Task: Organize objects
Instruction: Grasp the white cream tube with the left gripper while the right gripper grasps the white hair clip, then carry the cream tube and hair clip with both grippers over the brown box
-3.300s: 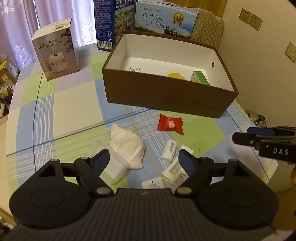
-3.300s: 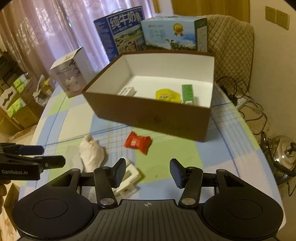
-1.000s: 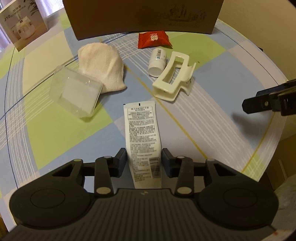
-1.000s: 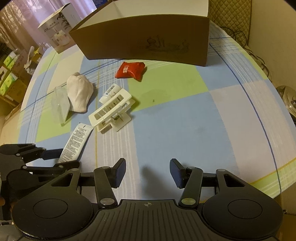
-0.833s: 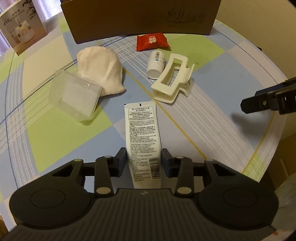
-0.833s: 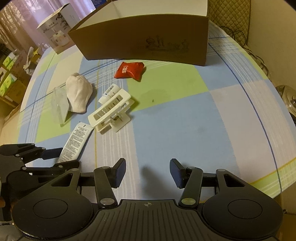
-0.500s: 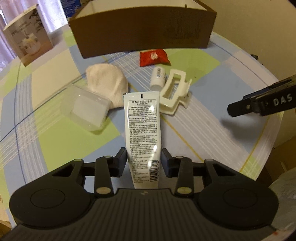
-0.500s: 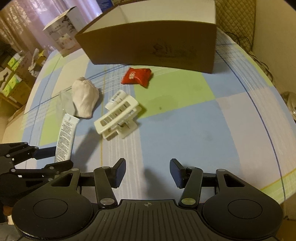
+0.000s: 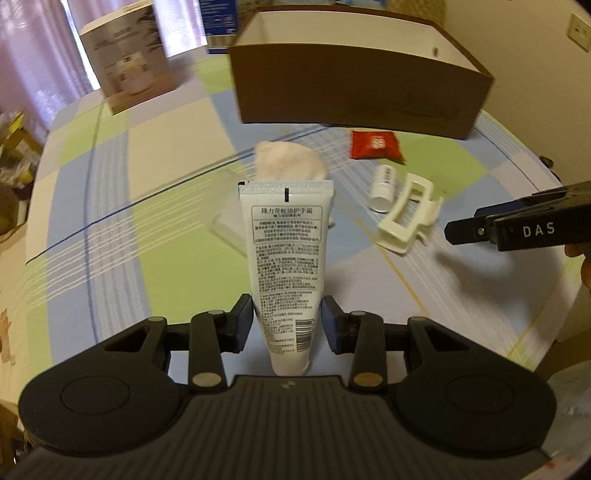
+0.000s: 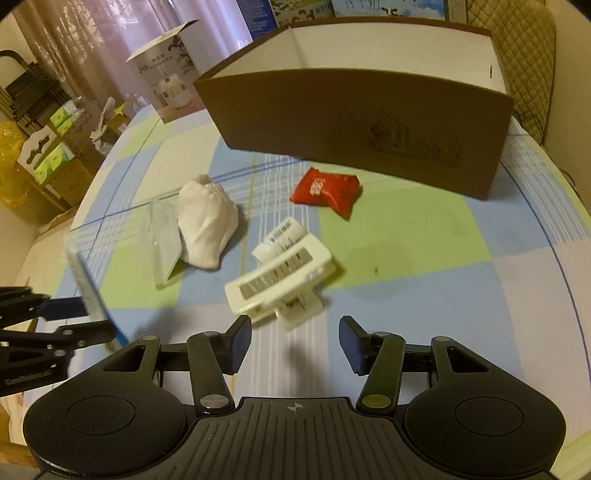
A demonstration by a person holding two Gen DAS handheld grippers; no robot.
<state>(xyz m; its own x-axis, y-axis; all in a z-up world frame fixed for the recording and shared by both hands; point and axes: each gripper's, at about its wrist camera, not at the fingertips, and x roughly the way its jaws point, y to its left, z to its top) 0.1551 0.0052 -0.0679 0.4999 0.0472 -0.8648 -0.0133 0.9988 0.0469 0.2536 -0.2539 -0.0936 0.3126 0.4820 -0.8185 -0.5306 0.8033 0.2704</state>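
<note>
My left gripper [image 9: 287, 320] is shut on a white tube [image 9: 286, 254] with printed text, held up above the checked tablecloth; the right wrist view shows the tube [image 10: 86, 284] edge-on at the left. My right gripper [image 10: 295, 341] stands open over the cloth, just short of a white hair claw clip [image 10: 279, 282], nothing between its fingers. Beyond lie a small white bottle [image 10: 282, 236], a red packet [image 10: 327, 190], a white knitted cloth [image 10: 207, 221] and a clear plastic case [image 10: 164, 245]. The open brown box [image 10: 369, 125] stands behind them.
A white product carton [image 10: 168, 74] stands at the back left beside blue milk cartons [image 10: 266, 16]. A quilted chair back [image 10: 524, 48] rises behind the box. The round table's edge [image 10: 569, 236] curves close on the right. Boxes [image 10: 48, 155] are stacked off the table's left.
The left gripper has lifted the tube off the cloth and raised it, tipping the view toward the box. The right gripper has moved forward toward the hair clip, still open.
</note>
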